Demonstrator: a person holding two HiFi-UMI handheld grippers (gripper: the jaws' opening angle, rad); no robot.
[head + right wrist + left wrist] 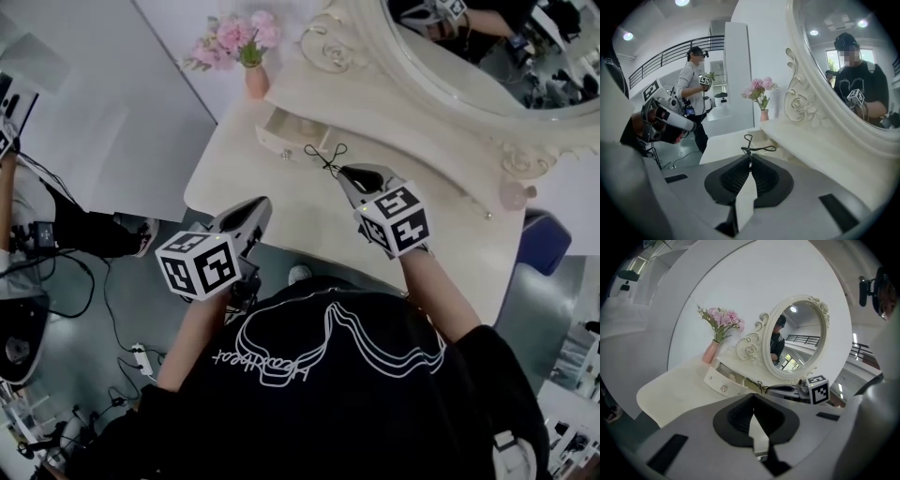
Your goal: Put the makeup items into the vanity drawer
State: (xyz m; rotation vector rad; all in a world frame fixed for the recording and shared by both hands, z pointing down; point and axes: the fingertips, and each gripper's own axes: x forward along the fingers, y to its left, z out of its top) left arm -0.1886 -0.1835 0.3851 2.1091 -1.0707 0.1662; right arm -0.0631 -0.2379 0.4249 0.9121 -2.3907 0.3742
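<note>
- the right gripper is clenched on the eyelash curler, a thin black tool with looped handles; in the right gripper view the pads pinch one end of it and the rest sticks out ahead of the jaws
- the left gripper is pressed shut on nothing and hangs at the near edge of the vanity table, to the left of the right one
- the curler's long axis runs on from the right gripper's tips towards the open drawer; its free end lies just beside the drawer's right end in the head view, but how high above the tabletop it sits i cannot tell
- judging by this, the right gripper is the one to finish the move: carry the curler a little further along its own axis, over the drawer's opening, then let go
- the cream tabletop is smooth and mostly bare around the drawer
- beyond it stand a pink vase of flowers and the oval carved mirror; white walls enclose the room and cables lie on the floor
</note>
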